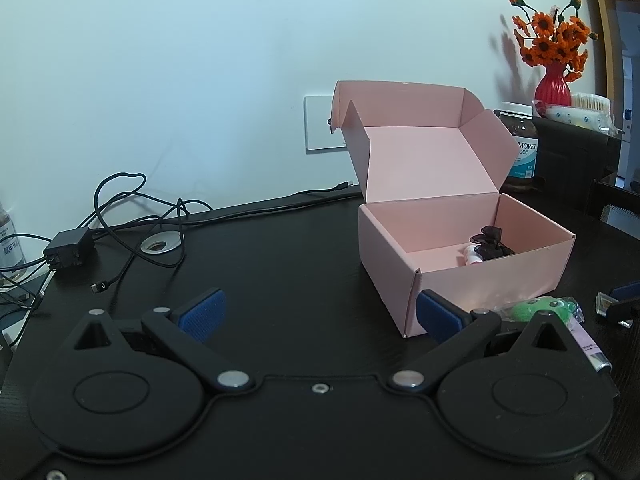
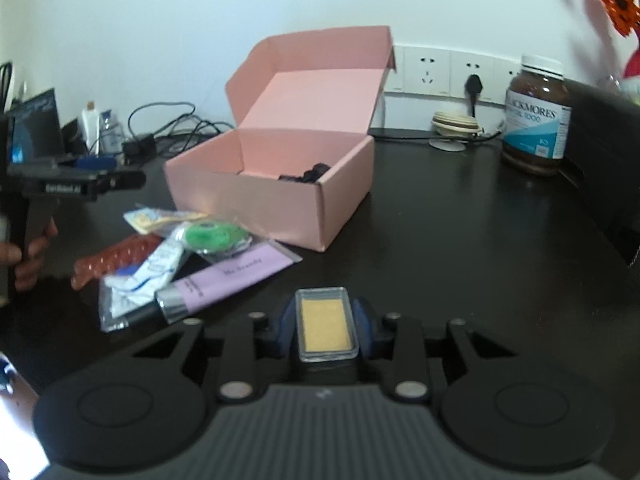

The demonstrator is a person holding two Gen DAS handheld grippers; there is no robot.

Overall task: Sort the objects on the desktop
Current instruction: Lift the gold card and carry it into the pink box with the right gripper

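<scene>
I see a dark matte table (image 2: 460, 220) carrying an open pink cardboard box (image 2: 256, 200). My left tool (image 1: 318, 312) hangs spread and empty beside it. My right tool (image 2: 326, 326) pinches a small clear rectangular case (image 2: 326, 326) with tan filling, above the table.

I read "BLACKMORES" and "1000" on the brown jar (image 2: 536, 116) label; the lilac tube (image 2: 228, 276) carries script too blurred for me to read.
</scene>
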